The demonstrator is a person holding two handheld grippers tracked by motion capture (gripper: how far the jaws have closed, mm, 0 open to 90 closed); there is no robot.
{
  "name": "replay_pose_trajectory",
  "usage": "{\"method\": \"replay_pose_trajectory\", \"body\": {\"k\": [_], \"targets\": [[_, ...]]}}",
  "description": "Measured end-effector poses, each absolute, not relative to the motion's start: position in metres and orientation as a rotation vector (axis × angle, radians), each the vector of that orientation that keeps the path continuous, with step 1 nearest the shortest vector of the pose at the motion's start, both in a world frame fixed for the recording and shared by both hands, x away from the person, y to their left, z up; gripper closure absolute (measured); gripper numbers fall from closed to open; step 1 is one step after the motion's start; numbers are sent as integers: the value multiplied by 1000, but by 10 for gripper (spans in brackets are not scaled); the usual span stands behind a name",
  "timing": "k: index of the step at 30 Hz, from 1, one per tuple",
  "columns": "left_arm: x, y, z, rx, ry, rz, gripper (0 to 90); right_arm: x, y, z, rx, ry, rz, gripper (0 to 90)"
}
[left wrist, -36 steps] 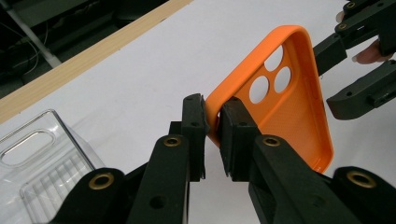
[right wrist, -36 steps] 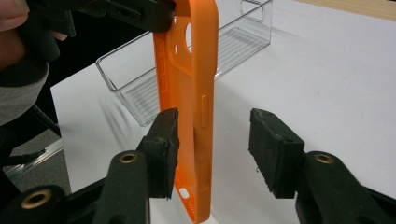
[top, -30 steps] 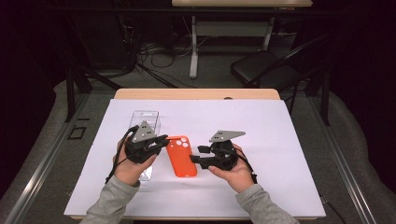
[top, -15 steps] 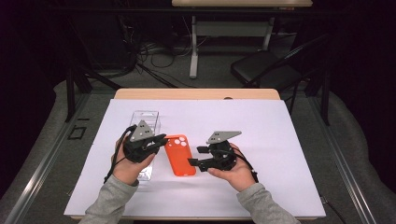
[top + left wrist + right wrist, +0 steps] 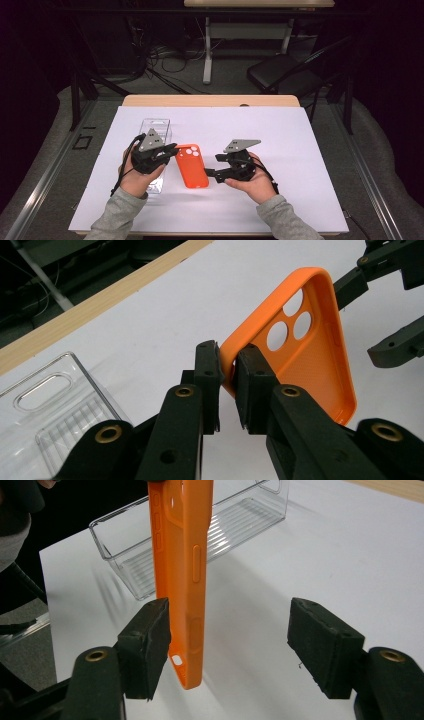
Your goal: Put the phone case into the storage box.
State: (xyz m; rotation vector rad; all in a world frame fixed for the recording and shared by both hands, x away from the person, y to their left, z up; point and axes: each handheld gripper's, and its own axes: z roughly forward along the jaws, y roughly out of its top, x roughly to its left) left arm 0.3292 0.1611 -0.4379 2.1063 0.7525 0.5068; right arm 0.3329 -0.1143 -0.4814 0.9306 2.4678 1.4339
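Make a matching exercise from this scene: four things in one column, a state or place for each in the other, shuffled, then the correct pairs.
Things:
1. left gripper
2. right gripper
3. orange phone case
4. clear plastic bin

States or places:
A. lies on the white sheet beside the left hand, with nothing in it
B. jaws clamped on the case's corner
C. held up off the sheet, camera holes showing
D. jaws have just been opening, one pad beside the case's edge, the other well clear

Pairs: 1-B, 2-D, 3-C, 4-A
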Motion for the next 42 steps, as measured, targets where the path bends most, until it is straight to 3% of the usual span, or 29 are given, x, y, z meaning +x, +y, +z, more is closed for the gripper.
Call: {"method": "replay_pose_trajectory", "body": {"k": [30,42], "targets": [[364,162,-416,2129,783,427,811,345,-141,-475,1078,2396,1444,229],[372,171,-400,2121,796,458,811,344,-144,-475,1050,2395,1461,177]]}}
